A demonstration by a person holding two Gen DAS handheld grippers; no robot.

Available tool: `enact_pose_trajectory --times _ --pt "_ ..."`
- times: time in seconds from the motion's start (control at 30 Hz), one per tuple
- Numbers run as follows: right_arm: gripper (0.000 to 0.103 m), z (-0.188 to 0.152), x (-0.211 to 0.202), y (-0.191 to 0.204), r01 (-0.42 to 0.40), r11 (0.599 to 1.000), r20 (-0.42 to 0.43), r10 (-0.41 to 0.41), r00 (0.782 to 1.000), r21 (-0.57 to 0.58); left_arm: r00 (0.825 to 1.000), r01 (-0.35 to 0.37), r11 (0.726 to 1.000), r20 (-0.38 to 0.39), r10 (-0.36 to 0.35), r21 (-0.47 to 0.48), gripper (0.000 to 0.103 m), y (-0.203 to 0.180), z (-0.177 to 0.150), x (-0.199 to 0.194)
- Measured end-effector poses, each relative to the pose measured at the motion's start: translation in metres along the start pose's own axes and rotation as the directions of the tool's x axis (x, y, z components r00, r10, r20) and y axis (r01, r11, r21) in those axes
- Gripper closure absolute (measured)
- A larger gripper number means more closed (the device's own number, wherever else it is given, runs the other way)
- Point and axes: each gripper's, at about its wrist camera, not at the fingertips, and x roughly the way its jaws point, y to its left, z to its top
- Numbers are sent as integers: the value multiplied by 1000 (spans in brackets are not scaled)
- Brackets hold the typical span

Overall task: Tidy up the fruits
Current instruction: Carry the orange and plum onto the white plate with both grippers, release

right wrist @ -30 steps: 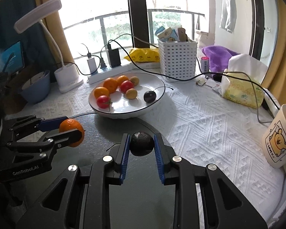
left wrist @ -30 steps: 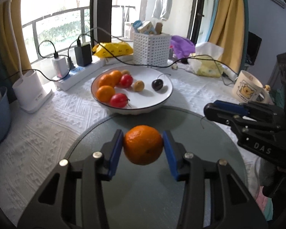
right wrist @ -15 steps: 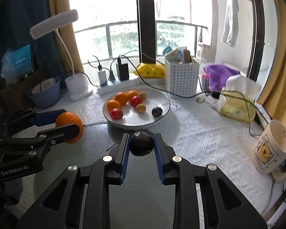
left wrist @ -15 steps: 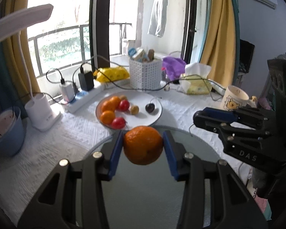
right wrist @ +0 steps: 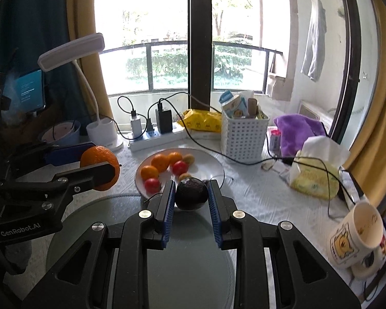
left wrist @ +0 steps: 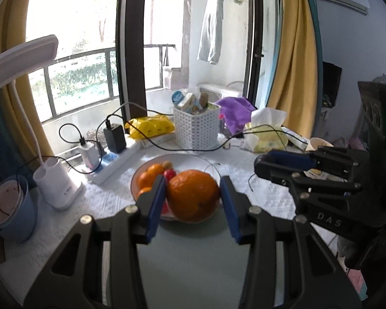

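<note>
Large round orange (left wrist: 193, 195) sits centre frame in the left wrist view, clamped between the blue pads (left wrist: 155, 203) of the left gripper (left wrist: 191, 200), held above the grey round glass tabletop (left wrist: 193, 270). In the right wrist view the same orange (right wrist: 100, 167) shows at left middle, in that gripper's grip. Right gripper (right wrist: 191, 198) is closed on a dark round avocado-like fruit (right wrist: 191, 193), centre frame, blue ribbed pads (right wrist: 168, 206) tight on both sides. White round plate (right wrist: 208, 162) lies just behind it on the white textured cloth (right wrist: 257, 195), carrying three small oranges (right wrist: 160, 162), two red tomato-like fruits (right wrist: 180, 168) and small yellowish fruits (right wrist: 188, 158). White perforated plastic basket (right wrist: 242, 139) stands upper right of the plate, white power strip (right wrist: 154, 139) upper left of it. Cartoon-print ceramic mug (right wrist: 357, 234) sits at lower right.
</note>
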Motion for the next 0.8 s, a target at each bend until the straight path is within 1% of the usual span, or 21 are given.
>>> enact_pose_trajectory --times 0.27,0.5,0.7,0.8 --pt "75 15 35 -9 -8 1000 -23 7 1000 -21 999 11 999 -32 -12 -30 59 11 3 39" --pt "75 18 73 -20 -18 1000 -64 17 998 -17 995 5 997 -94 -13 -78 59 26 -8 84" --pt "75 20 102 -24 -38 999 -88 36 996 -20 985 9 993 -171 -30 -119 59 34 -19 117" --pt "75 19 115 -26 -46 999 -100 44 994 -16 978 26 992 -201 -50 -122 58 34 -22 126"
